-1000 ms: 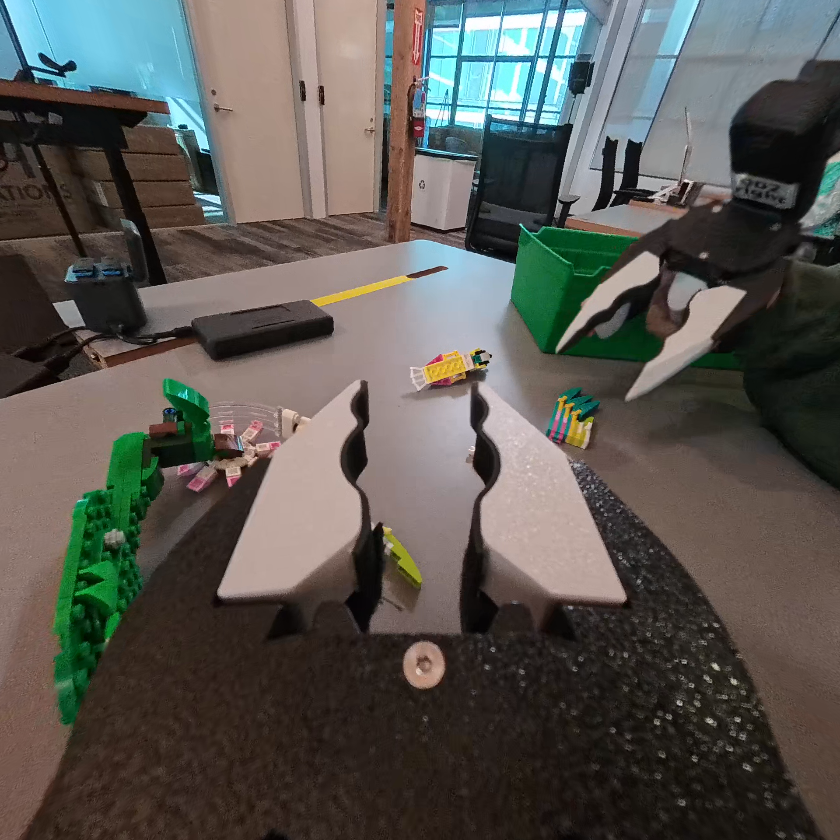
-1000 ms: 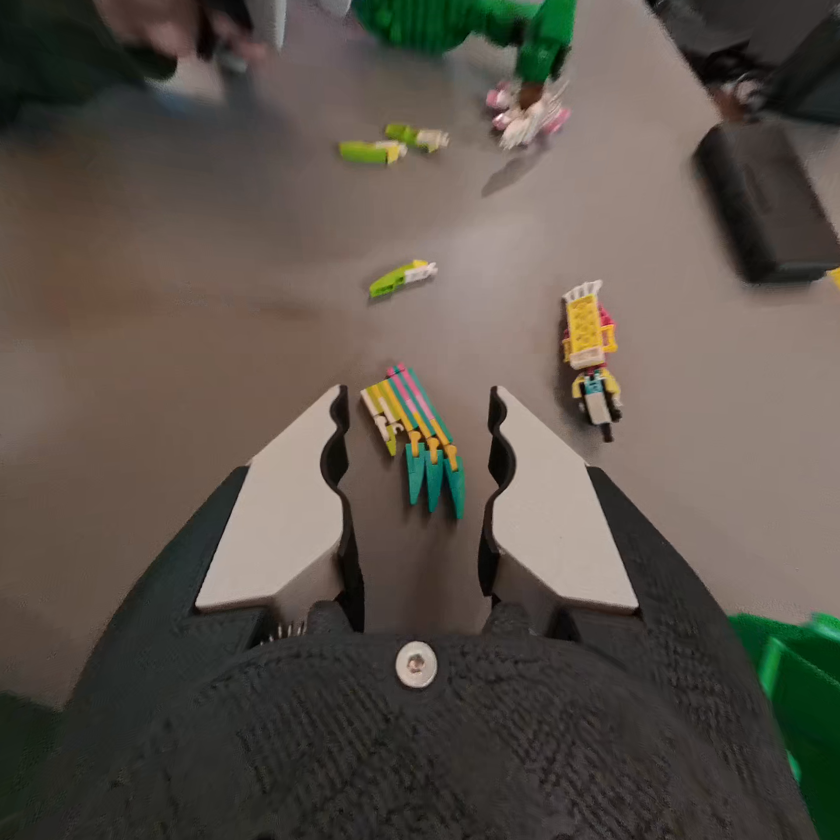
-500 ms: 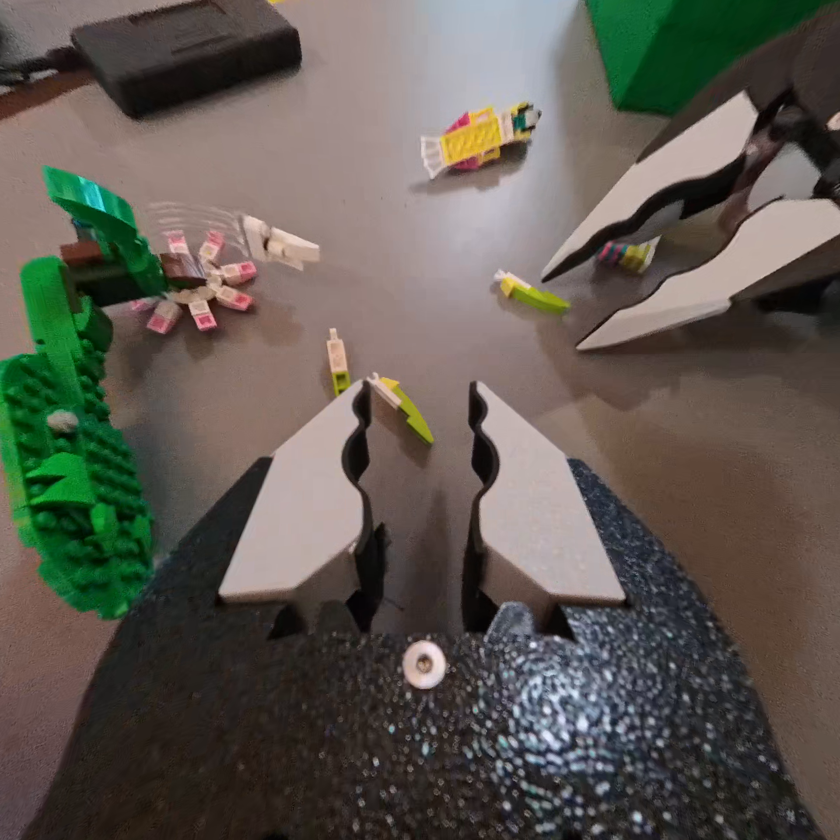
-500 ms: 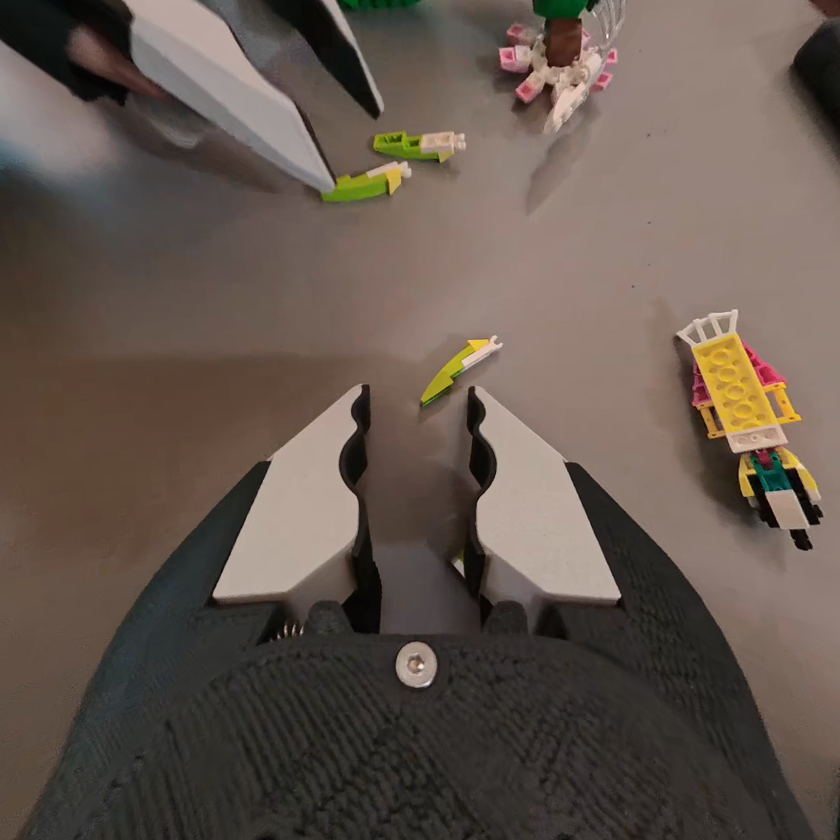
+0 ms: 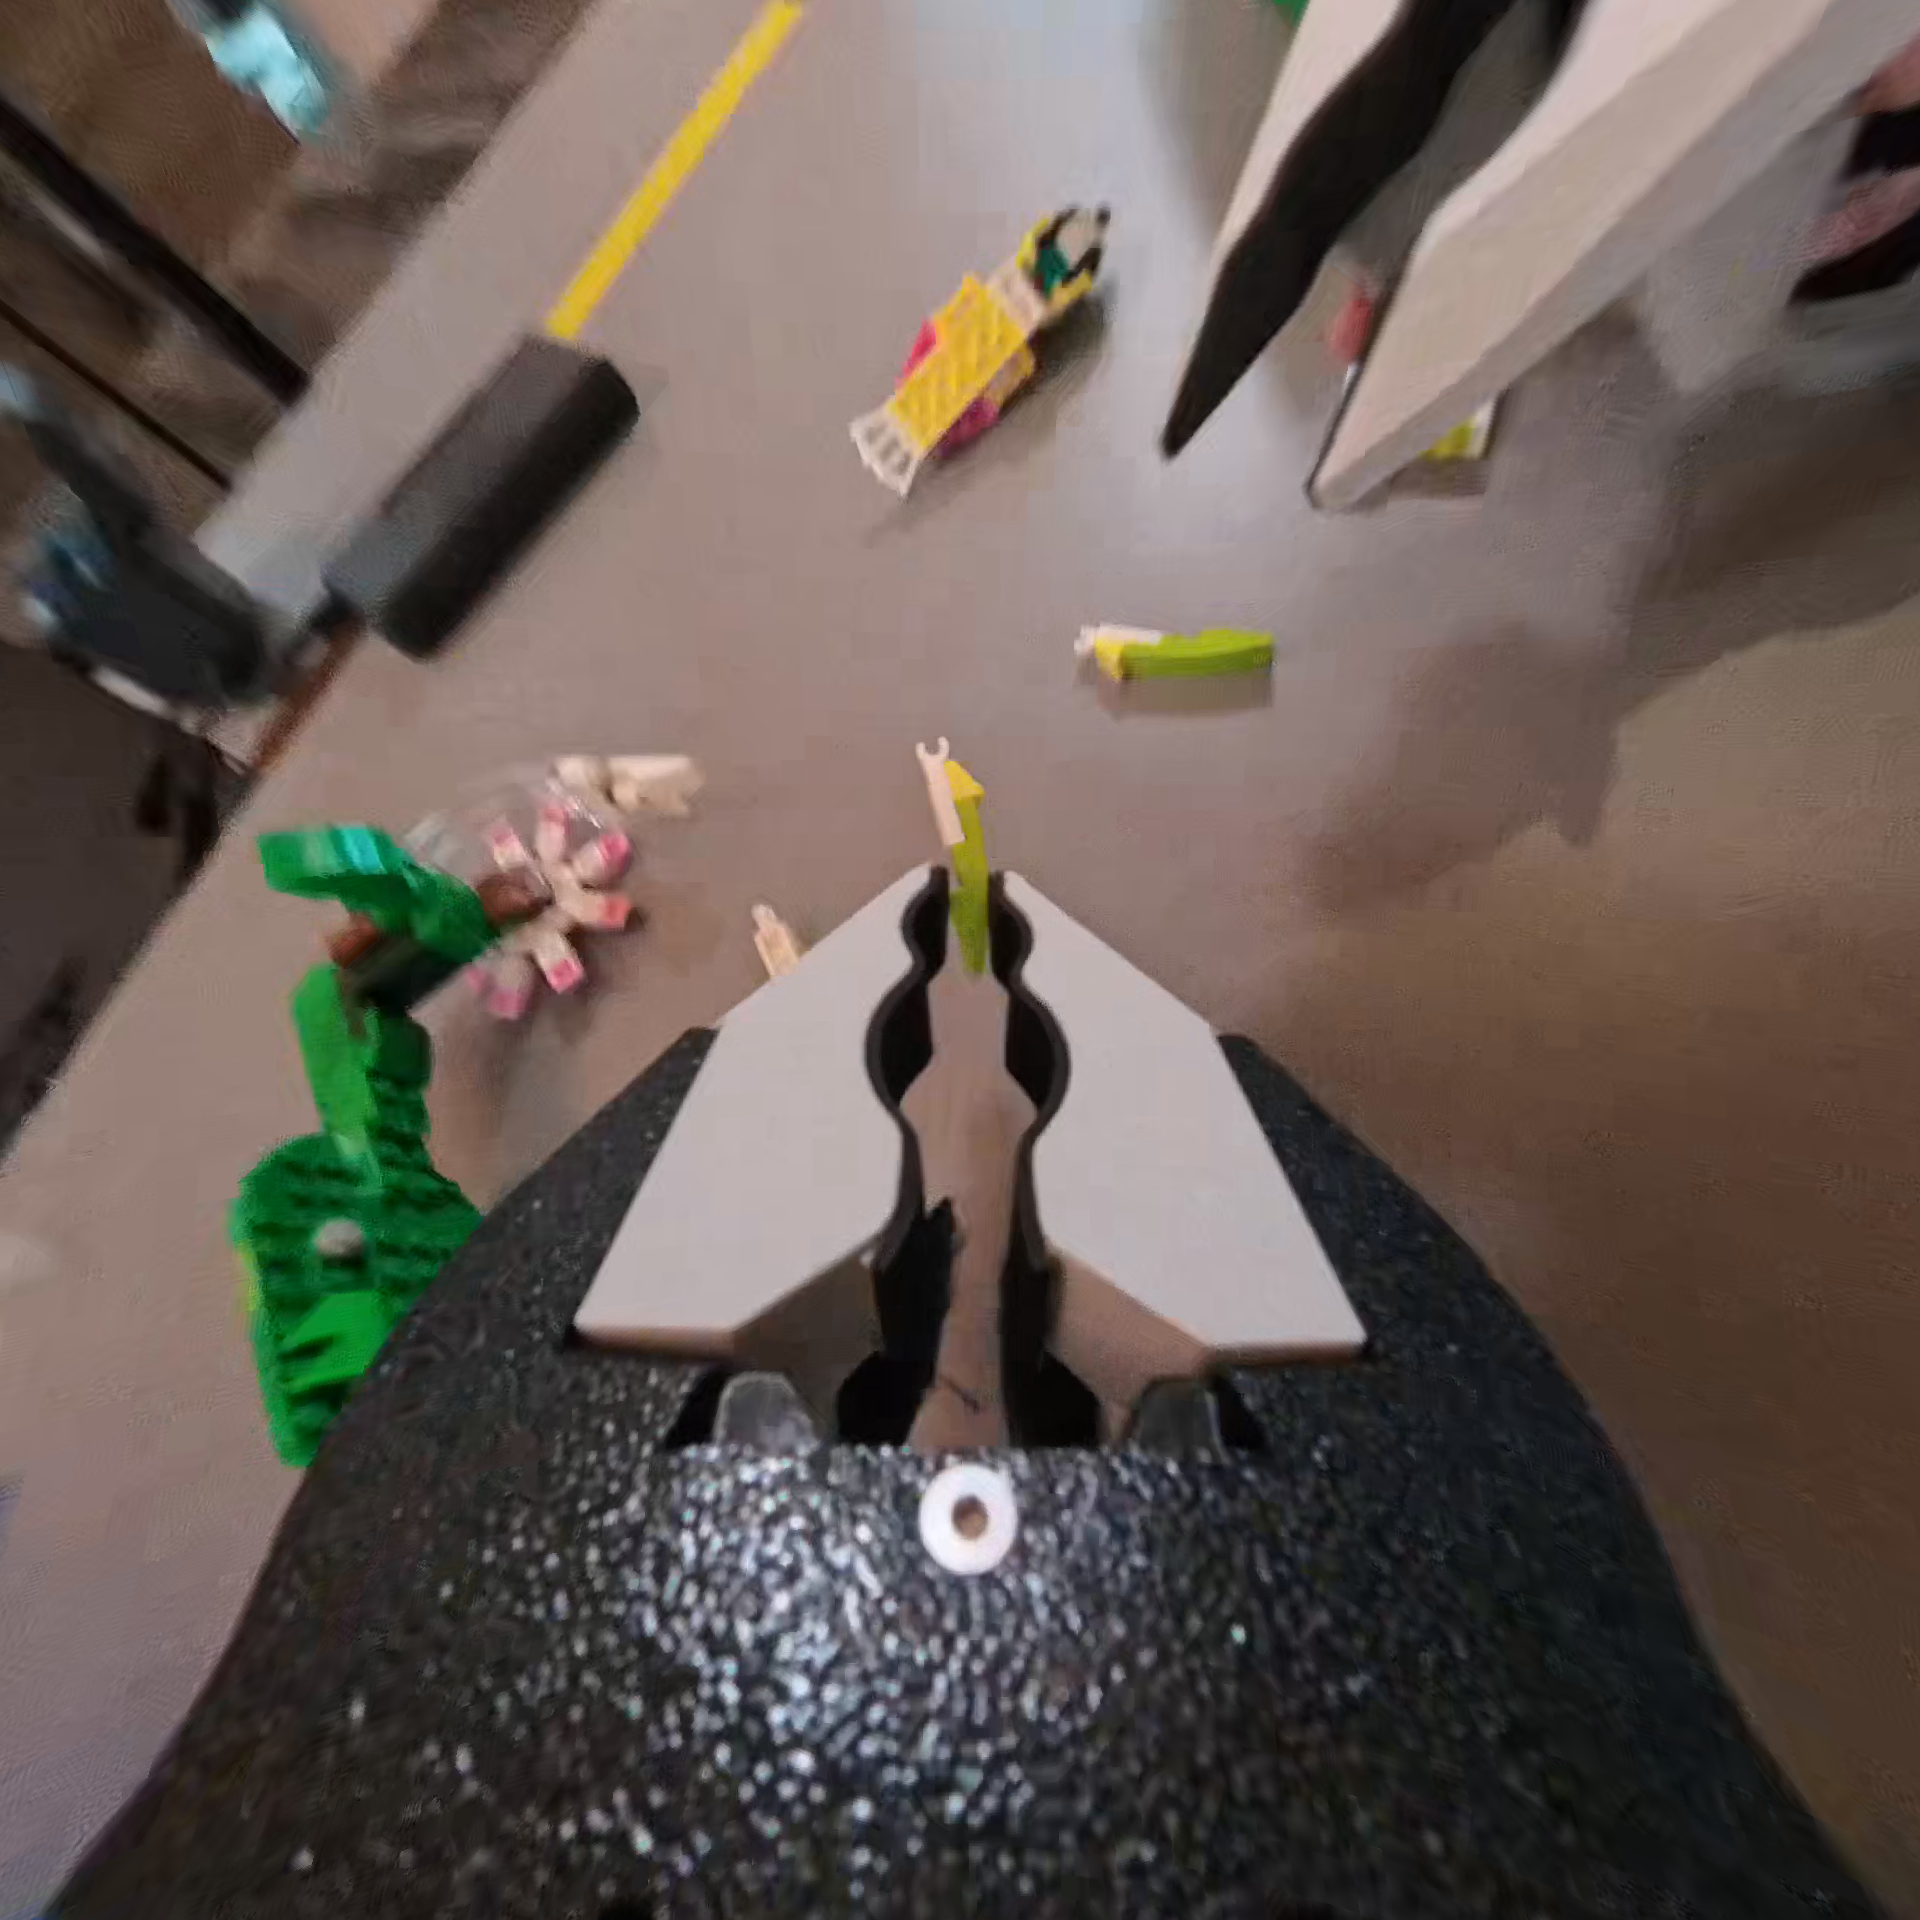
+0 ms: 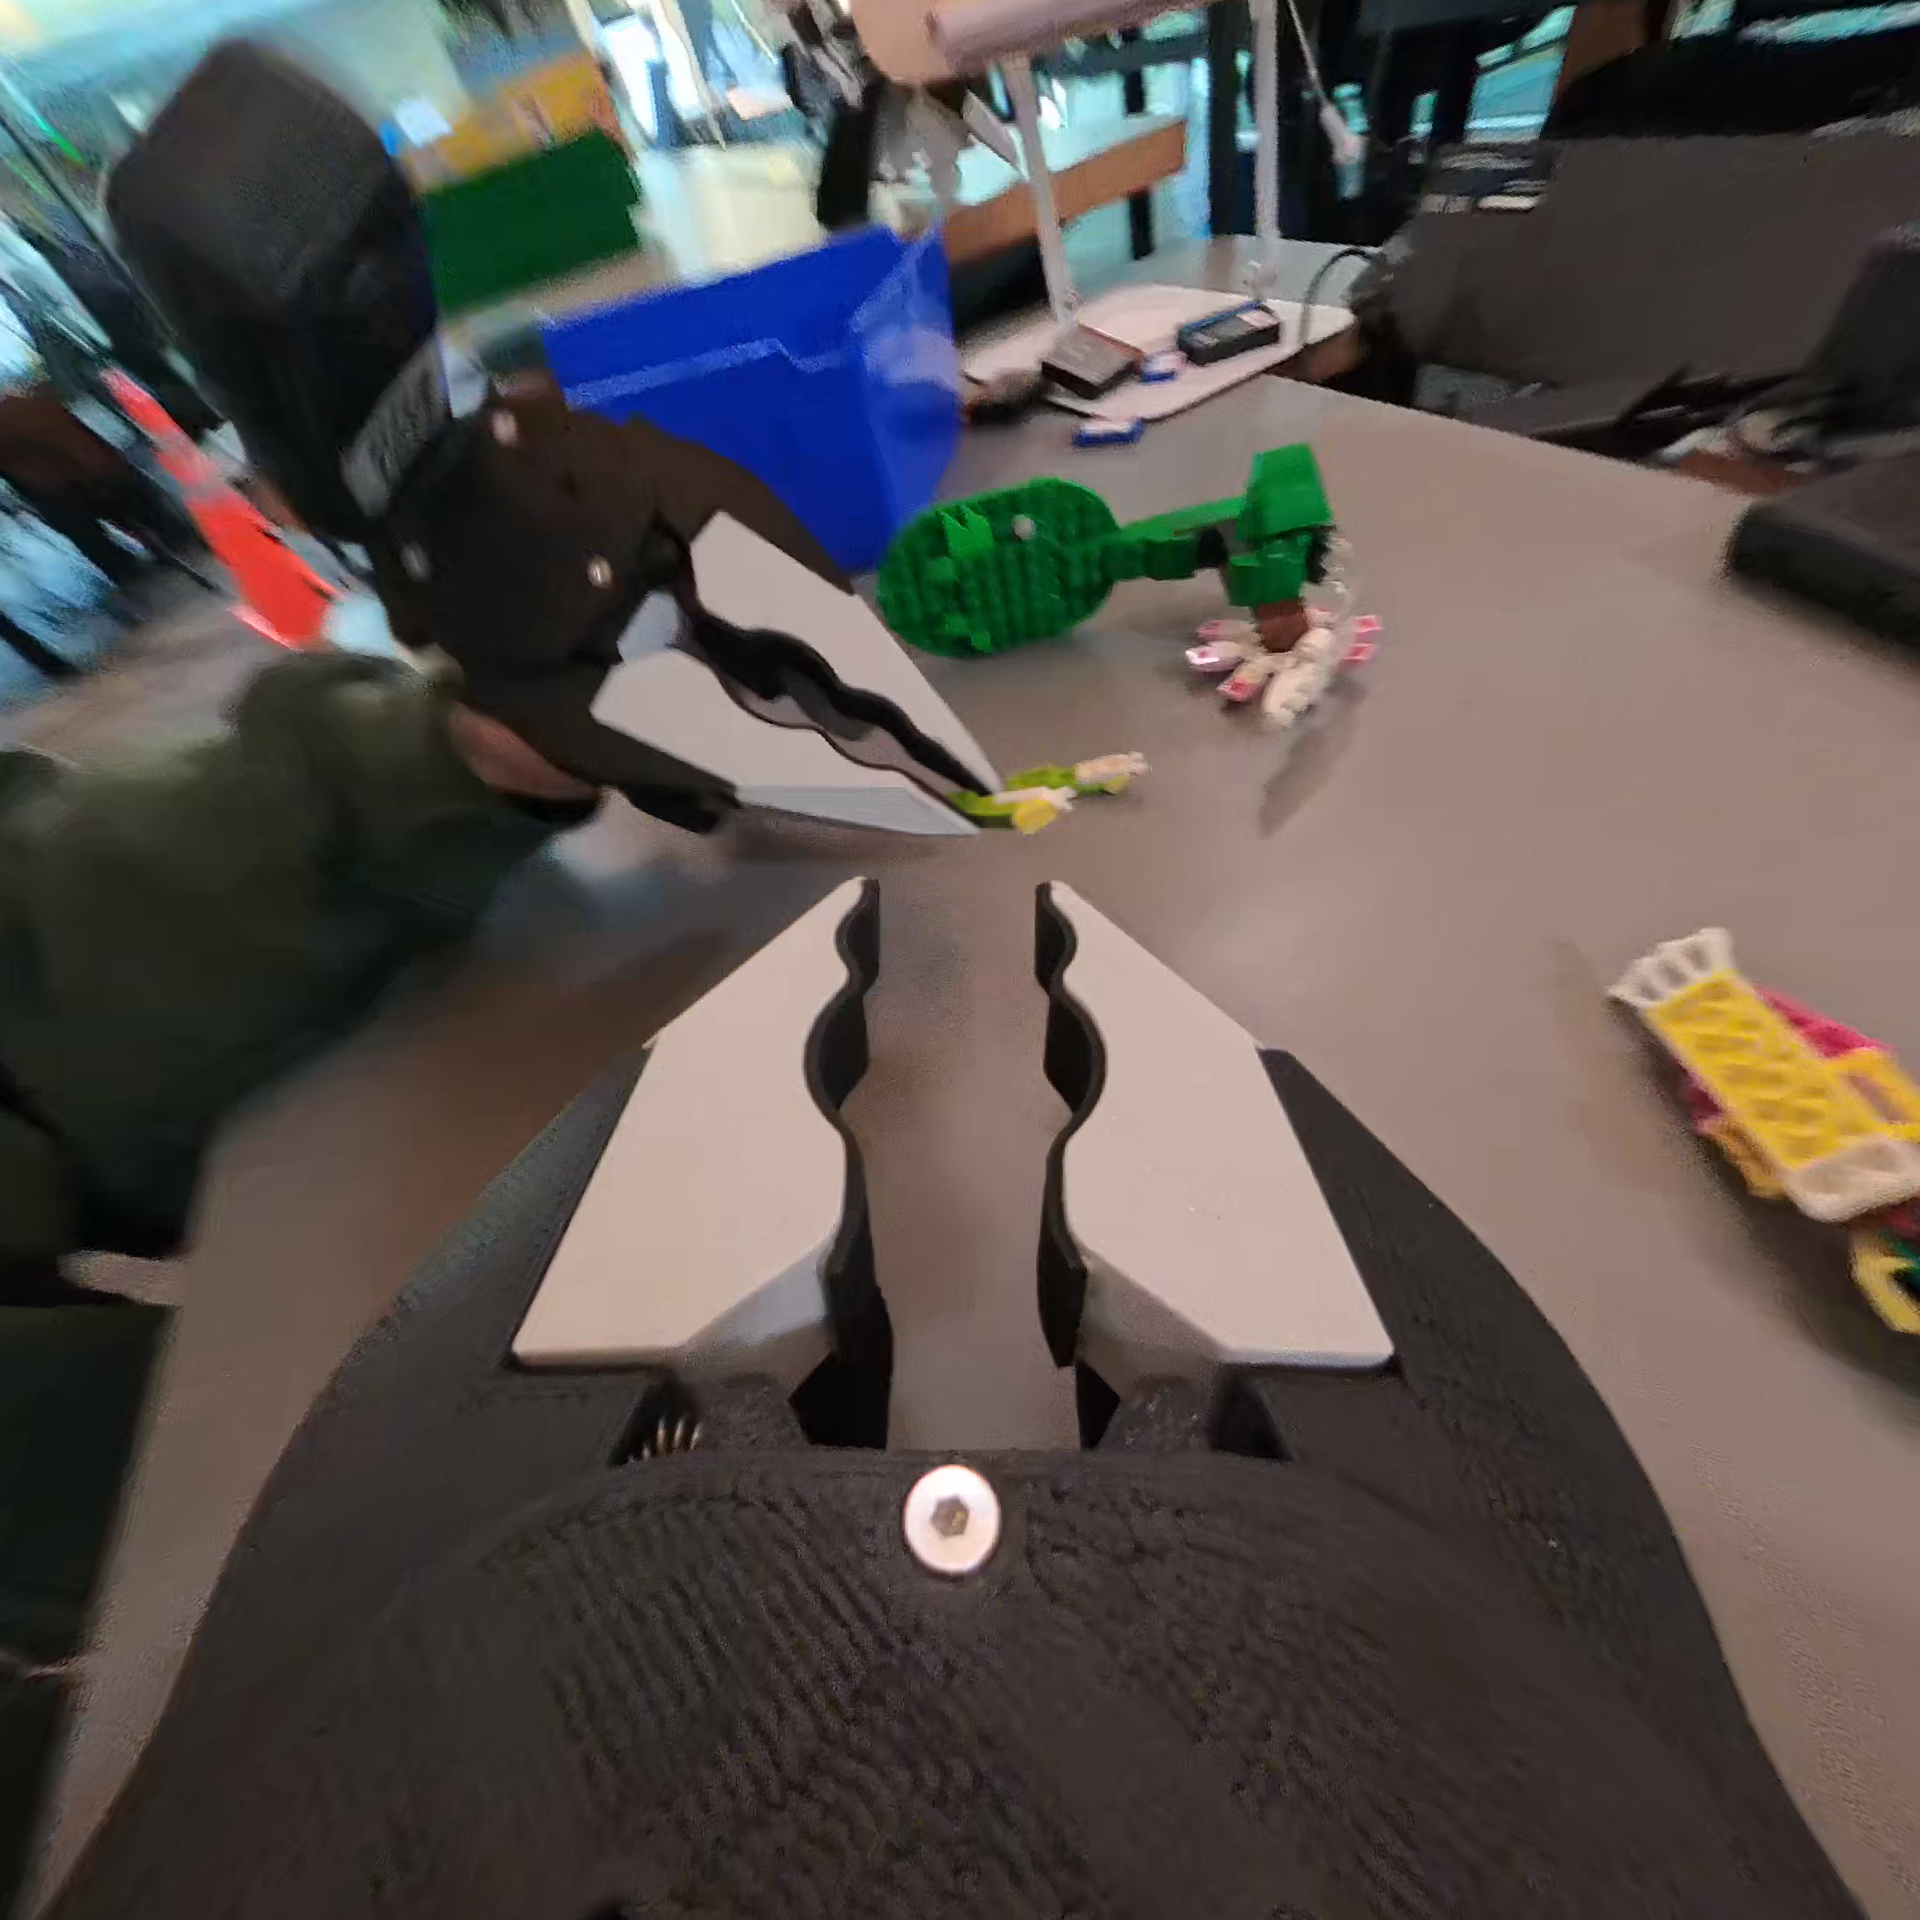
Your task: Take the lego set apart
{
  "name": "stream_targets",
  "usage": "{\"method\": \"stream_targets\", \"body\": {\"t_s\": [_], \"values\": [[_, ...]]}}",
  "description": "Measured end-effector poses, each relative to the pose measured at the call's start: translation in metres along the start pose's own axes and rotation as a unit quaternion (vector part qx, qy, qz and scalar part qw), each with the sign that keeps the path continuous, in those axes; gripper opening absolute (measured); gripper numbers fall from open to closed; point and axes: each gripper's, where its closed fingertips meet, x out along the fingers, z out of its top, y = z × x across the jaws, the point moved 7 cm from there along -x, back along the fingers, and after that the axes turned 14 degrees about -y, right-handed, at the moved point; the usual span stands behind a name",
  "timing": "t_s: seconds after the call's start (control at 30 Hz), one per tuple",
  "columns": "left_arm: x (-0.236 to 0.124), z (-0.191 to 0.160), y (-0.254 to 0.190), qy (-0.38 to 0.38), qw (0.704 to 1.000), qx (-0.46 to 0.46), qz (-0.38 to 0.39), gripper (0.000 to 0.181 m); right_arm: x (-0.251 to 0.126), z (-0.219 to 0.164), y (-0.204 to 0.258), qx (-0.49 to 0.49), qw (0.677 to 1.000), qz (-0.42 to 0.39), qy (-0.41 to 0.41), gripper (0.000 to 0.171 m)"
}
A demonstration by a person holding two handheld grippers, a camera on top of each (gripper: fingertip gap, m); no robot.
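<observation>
My left gripper (image 5: 966, 885) is shut on a small lime green piece (image 5: 966, 831) with a white clip, pinched at the fingertips just above the grey table (image 5: 1455, 1039). The right wrist view shows this gripper (image 6: 975, 810) holding the piece (image 6: 1023, 808) low over the table. My right gripper (image 6: 956, 894) is open and empty; it also shows at the top right of the left wrist view (image 5: 1247, 473). A second lime piece (image 5: 1184, 652) lies between the grippers. The green lego build (image 5: 343, 1091) with a pink and white flower (image 5: 551, 894) lies to the left.
A yellow and pink lego assembly (image 5: 977, 353) lies farther out, on the right in the right wrist view (image 6: 1787, 1091). A small white piece (image 5: 774, 940) lies by my left finger. A black box (image 5: 488, 499) and yellow tape (image 5: 675, 166) are behind. A blue bin (image 6: 790, 395) stands beyond the green build (image 6: 1039, 561).
My left gripper has shut on the lime piece that lay before its tips. My right gripper has tilted up from looking down at the table and has stayed open.
</observation>
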Motion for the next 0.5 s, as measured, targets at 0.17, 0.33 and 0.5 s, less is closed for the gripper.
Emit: {"method": "stream_targets", "body": {"t_s": [0.17, 0.33, 0.5], "values": [[-0.004, 0.03, -0.031, -0.114, 0.976, 0.186, -0.024, 0.006, -0.005, 0.008, -0.004, 0.16, 0.982, 0.064, -0.073, 0.02], [-0.003, 0.037, -0.043, -0.155, 0.967, 0.197, -0.049, 0.006, -0.004, 0.0, -0.004, 0.158, 0.985, 0.066, -0.033, 0.021], [-0.003, 0.037, -0.046, -0.155, 0.962, 0.217, -0.05, 0.006, -0.004, -0.002, 0.0, 0.161, 0.982, 0.092, -0.019, 0.005]]}}
